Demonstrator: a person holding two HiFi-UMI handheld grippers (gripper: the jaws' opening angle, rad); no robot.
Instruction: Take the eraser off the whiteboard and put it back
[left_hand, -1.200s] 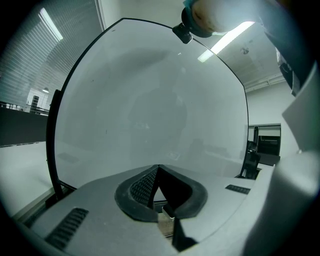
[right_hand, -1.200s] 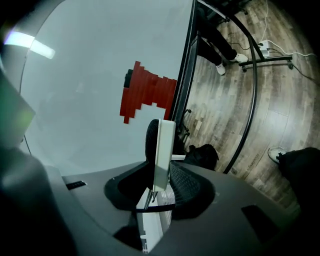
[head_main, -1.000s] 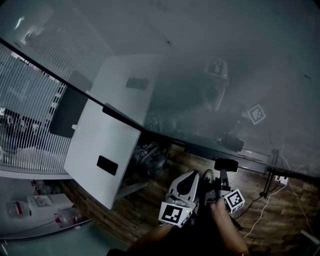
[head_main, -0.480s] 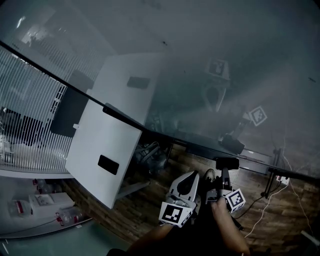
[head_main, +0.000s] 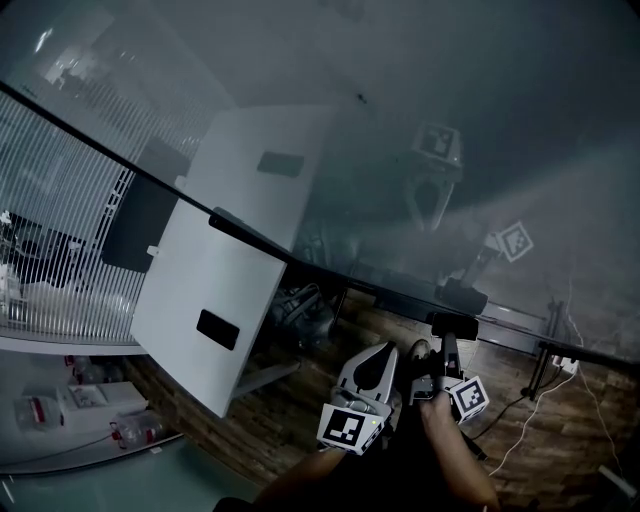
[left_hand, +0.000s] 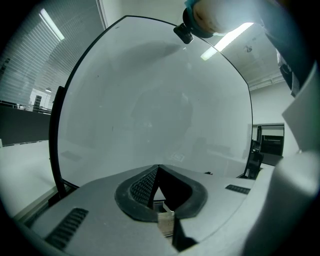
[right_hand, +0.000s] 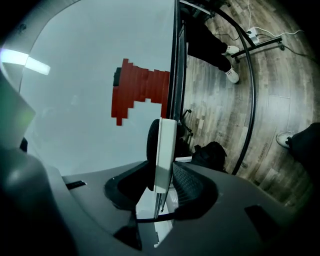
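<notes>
The whiteboard (head_main: 400, 150) fills the upper head view, and both grippers are mirrored in it. My right gripper (head_main: 449, 342) is shut on the eraser (head_main: 453, 328), which sits dark at its tip just below the board's lower rail. In the right gripper view the eraser (right_hand: 163, 150) stands on edge between the jaws, white back to the right and black felt to the left, in line with the board's edge (right_hand: 176, 75). My left gripper (head_main: 383, 350) hangs beside it, shut and holding nothing. In its own view the left gripper (left_hand: 158, 169) points at the bare whiteboard (left_hand: 150, 110).
A white panel with a black handle (head_main: 205, 300) leans at the left under the board. Behind it runs a white slatted railing (head_main: 60, 240). Cables and a stand foot (head_main: 540, 385) lie on the wood floor at the right. A black bag (right_hand: 210, 152) and someone's shoes (right_hand: 231, 50) are on the floor.
</notes>
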